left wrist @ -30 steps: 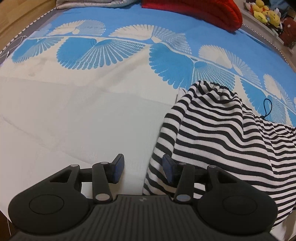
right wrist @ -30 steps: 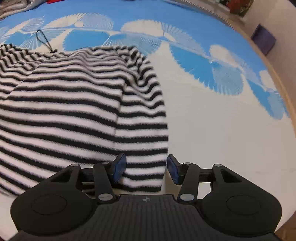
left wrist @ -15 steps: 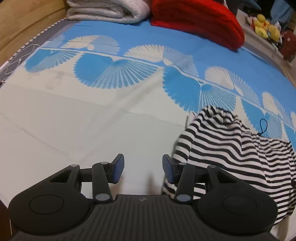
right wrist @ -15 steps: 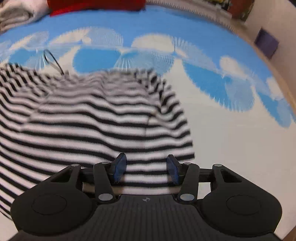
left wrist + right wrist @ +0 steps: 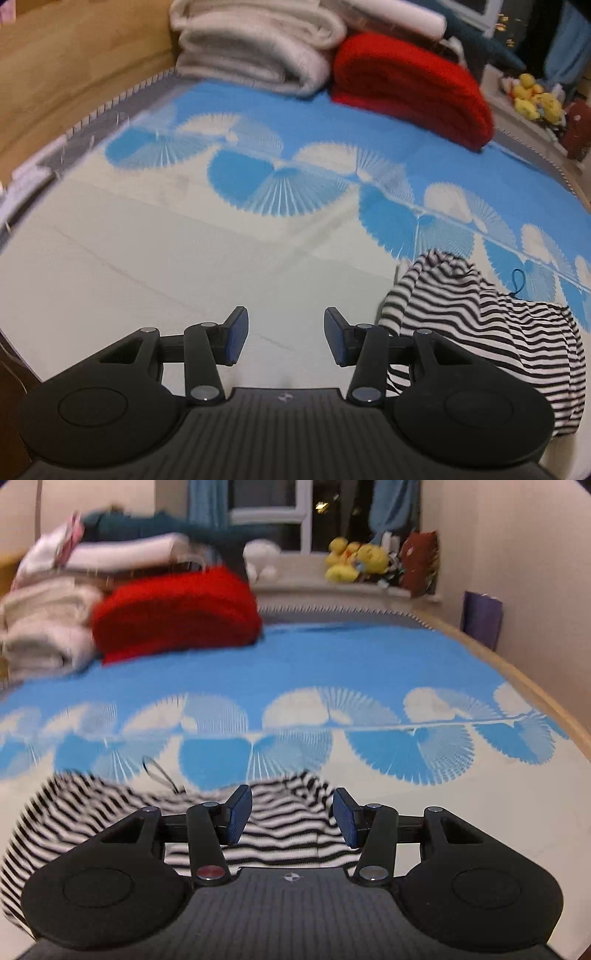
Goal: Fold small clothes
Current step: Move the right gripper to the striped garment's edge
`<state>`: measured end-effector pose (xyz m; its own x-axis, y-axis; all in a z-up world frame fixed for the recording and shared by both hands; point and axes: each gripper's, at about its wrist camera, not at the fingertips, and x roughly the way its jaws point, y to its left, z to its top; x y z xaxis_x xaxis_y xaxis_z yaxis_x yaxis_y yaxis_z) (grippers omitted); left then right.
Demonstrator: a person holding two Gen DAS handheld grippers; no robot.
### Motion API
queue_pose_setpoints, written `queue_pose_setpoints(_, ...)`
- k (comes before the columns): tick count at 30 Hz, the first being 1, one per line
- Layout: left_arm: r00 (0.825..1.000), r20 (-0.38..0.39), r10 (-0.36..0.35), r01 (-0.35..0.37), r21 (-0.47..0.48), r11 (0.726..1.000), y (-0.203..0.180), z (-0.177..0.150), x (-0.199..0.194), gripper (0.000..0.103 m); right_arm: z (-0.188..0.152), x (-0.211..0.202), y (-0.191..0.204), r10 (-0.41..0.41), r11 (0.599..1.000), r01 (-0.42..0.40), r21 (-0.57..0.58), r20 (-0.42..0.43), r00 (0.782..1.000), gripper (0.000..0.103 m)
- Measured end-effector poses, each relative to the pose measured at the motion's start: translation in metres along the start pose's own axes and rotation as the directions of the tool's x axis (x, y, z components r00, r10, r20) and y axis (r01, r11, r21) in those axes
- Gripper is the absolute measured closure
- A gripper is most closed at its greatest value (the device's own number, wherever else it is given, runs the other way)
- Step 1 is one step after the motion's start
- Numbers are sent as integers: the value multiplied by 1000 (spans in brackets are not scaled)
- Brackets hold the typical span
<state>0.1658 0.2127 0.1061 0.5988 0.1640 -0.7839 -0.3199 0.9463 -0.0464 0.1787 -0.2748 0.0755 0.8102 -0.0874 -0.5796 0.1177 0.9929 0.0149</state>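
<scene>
A black-and-white striped garment (image 5: 491, 332) lies folded on the bed, at the lower right of the left wrist view and low in the right wrist view (image 5: 284, 823). A thin dark loop (image 5: 519, 282) sticks out at its far edge. My left gripper (image 5: 284, 336) hangs open above bare sheet, to the left of the garment, with nothing between its blue pads. My right gripper (image 5: 291, 818) is open too, raised above the garment's near right part, and its pads touch no cloth.
The bed sheet (image 5: 184, 258) is white near me and blue with fan prints farther off. Folded pale blankets (image 5: 255, 51) and a red knit (image 5: 410, 81) are stacked at the far end. Yellow plush toys (image 5: 354, 563) sit on a ledge; a wooden bed edge (image 5: 535, 686) runs along the right.
Both grippers rose and tilted up, so the far end of the bed and the room came into view. The garment stayed lying on the sheet; both stayed open.
</scene>
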Motion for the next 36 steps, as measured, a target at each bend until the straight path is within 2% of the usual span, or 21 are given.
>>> queue_pose_setpoints(2, 998, 57, -14, 11, 43, 999, 1, 4, -21, 53, 3, -8, -6, 18, 999, -19, 49, 7, 1000, 56)
queue_pose_setpoints(3, 996, 82, -25, 20, 57, 998, 1, 4, -29, 53, 3, -10, -6, 40, 997, -40, 62, 4, 999, 68)
queue_pose_setpoints(4, 994, 104, -41, 36, 53, 998, 3, 2, -34, 53, 2, -12, -3, 74, 995, -73, 68, -6, 997, 74)
queue_pose_setpoints(5, 991, 118, -56, 52, 33, 998, 6, -1, -35, 53, 0, -14, 3, 108, 992, -106, 70, -15, 994, 81)
queue_pose_setpoints(6, 991, 116, -70, 70, 2, 998, 10, -8, -32, 53, -3, -17, 12, 147, 987, -145, 71, -26, 989, 81)
queue_pose_setpoints(8, 995, 16, -100, 101, -117, 988, 22, -12, -18, 55, -14, -24, 46, 257, 966, -256, 14, -46, 965, 81)
queue_pose_setpoints(9, 992, 26, -122, 125, -182, 975, 32, -10, -17, 55, -20, -29, 65, 300, 953, -302, -39, -52, 953, 81)
queue_pose_setpoints(11, 994, 56, -95, 105, -206, 973, 39, -5, -20, 55, -39, -39, 112, 398, 899, -407, -162, -89, 913, 81)
queue_pose_setpoints(13, 996, 39, -75, 82, -222, 972, 42, -2, -15, 55, -60, -44, 156, 493, 823, -517, -236, -154, 856, 81)
queue_pose_setpoints(16, 997, 1, -83, 81, -228, 970, 43, -1, -5, 55, -88, -42, 208, 574, 713, -631, -304, -264, 775, 81)
queue_pose_setpoints(18, 998, 8, -68, 68, -215, 974, 42, -1, -5, 55, -103, -35, 235, 580, 667, -660, -344, -316, 751, 81)
queue_pose_setpoints(22, 997, -6, -71, 68, -220, 973, 48, -3, -1, 55, -126, -19, 273, 555, 623, -667, -409, -370, 745, 81)
queue_pose_setpoints(25, 997, -15, -73, 68, -207, 976, 46, -3, 0, 55, -139, -2, 290, 522, 615, -664, -426, -411, 747, 80)
queue_pose_setpoints(27, 997, -17, -74, 70, -194, 978, 43, -3, 1, 54, -147, 14, 297, 498, 620, -670, -408, -456, 738, 74)
queue_pose_setpoints(30, 997, -15, -78, 74, -184, 980, 39, -2, 1, 54, -160, 29, 304, 462, 625, -659, -419, -481, 745, 66)
queue_pose_setpoints(32, 997, -16, -82, 78, -178, 981, 36, -1, 1, 54, -164, 32, 306, 461, 607, -655, -451, -471, 752, 63)
queue_pose_setpoints(33, 996, -15, -87, 83, -175, 981, 35, -1, 2, 54, -165, 31, 308, 462, 595, -659, -460, -475, 749, 59)
queue_pose_setpoints(36, 995, -7, -104, 101, -169, 980, 31, 0, 0, 54, -170, 26, 312, 454, 563, -658, -500, -479, 752, 55)
